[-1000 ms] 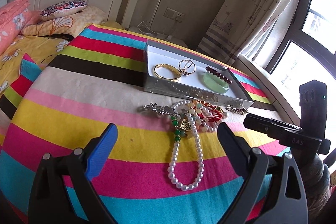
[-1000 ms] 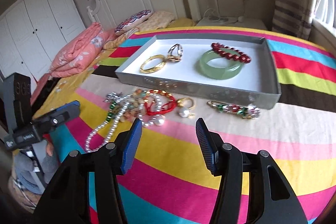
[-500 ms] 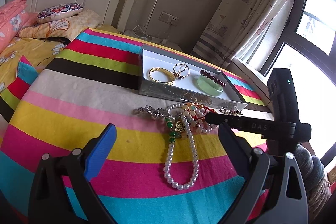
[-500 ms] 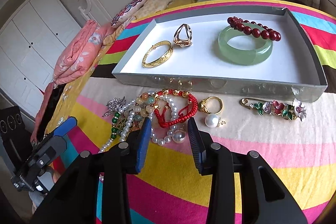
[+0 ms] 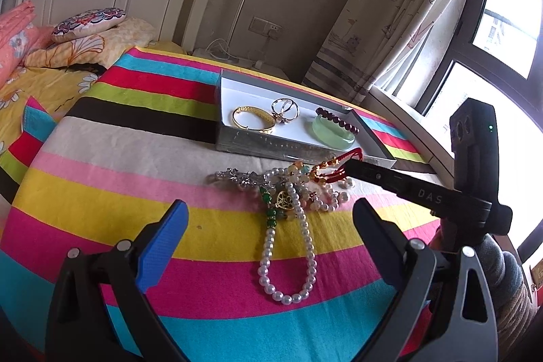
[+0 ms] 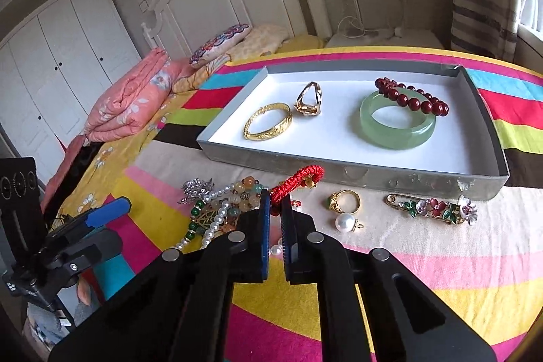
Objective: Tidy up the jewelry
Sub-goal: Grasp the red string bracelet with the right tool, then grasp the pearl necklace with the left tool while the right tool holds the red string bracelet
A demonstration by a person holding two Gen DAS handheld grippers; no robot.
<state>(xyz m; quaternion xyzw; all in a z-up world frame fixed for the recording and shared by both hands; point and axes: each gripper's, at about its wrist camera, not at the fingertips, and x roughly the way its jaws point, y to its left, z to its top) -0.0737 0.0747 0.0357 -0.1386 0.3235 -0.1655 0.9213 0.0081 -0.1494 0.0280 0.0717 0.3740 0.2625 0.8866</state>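
Right gripper (image 6: pixel 275 204) is closed on the red cord bracelet (image 6: pixel 298 180), raised off the jewelry pile (image 6: pixel 224 206). Left gripper (image 5: pixel 268 243) is wide open, empty. Bracelet should be lifted slowly, untangled, then lowered into the tray (image 6: pixel 373 173).

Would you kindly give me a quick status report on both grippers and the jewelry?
Right gripper shut on red cord bracelet, lifting it from the pile. Left gripper open, idle over pearl necklace. Tray just ahead, path clear.
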